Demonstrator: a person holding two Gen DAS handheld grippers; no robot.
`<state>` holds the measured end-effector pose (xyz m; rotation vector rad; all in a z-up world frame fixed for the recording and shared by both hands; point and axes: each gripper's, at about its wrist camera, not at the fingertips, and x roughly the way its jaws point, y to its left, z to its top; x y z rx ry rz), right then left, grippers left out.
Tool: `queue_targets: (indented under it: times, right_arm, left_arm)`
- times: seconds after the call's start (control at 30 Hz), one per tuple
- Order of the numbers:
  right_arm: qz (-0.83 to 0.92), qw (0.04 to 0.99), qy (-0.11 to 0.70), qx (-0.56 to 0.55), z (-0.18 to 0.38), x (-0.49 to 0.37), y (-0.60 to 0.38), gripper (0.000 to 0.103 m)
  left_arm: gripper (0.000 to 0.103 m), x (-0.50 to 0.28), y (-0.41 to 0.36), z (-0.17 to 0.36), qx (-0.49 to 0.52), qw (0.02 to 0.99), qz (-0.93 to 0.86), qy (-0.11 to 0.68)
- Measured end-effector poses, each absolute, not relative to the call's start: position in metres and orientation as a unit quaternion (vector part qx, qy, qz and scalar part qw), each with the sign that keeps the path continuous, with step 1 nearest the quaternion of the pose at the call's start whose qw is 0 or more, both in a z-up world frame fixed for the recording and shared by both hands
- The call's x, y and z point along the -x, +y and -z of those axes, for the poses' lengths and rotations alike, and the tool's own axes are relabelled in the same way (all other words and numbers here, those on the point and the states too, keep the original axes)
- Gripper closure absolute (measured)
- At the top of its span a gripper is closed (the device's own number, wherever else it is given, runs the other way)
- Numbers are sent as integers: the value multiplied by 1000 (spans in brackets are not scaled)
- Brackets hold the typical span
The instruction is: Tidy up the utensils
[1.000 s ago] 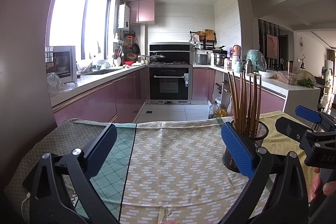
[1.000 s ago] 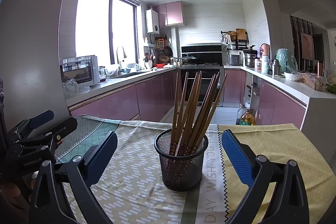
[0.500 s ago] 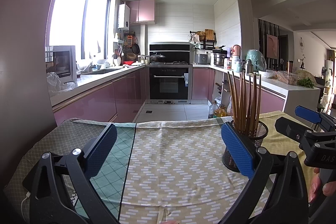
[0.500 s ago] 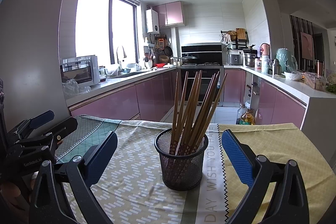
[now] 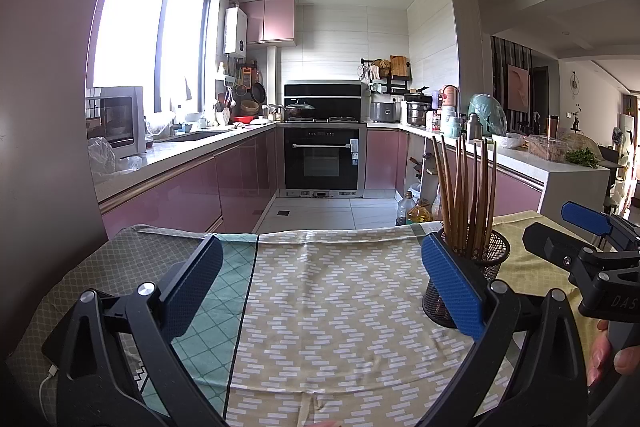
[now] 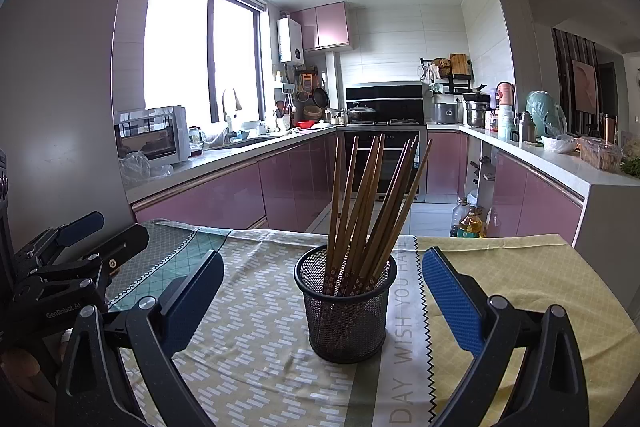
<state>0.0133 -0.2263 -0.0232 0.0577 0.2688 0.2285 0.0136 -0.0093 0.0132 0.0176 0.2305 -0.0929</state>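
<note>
A: Where the right wrist view looks along its fingers, what lies between them?

B: The right gripper point(image 6: 322, 291) is spread wide, holding nothing. A black mesh holder point(image 6: 346, 311) stands upright on the patterned tablecloth point(image 6: 256, 339), centred in the gap and touching neither blue pad. A bundle of brown chopsticks point(image 6: 370, 203) stands in it, tips down, fanning out and leaning to the right.

A: And the left tool?

B: The left gripper point(image 5: 320, 285) is likewise wide apart and empty, with only cloth between its fingers. In its view the mesh holder point(image 5: 494, 259) sits to the right, partly hidden behind the right-hand blue pad point(image 5: 450, 283); whether pad and holder touch cannot be told from here. The chopsticks point(image 5: 466, 195) rise above that pad.

A: Do the tools see each other?

B: Yes. The right gripper point(image 5: 584, 227) appears at the far right of the left view, with part of a hand point(image 5: 612, 353) below it. The left gripper point(image 6: 80, 243) appears at the far left of the right view.

A: Background?

B: Pink kitchen cabinets point(image 6: 224, 195) and an oven point(image 5: 324, 163).
</note>
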Motion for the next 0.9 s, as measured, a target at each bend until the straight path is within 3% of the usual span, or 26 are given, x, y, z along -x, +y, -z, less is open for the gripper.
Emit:
queue_targets:
  times: [0.9]
  right_arm:
    - [-88,981,169,-36,38,-23,-254,7]
  left_arm:
    - [5,-22,-18,-4,-18,990,29,136]
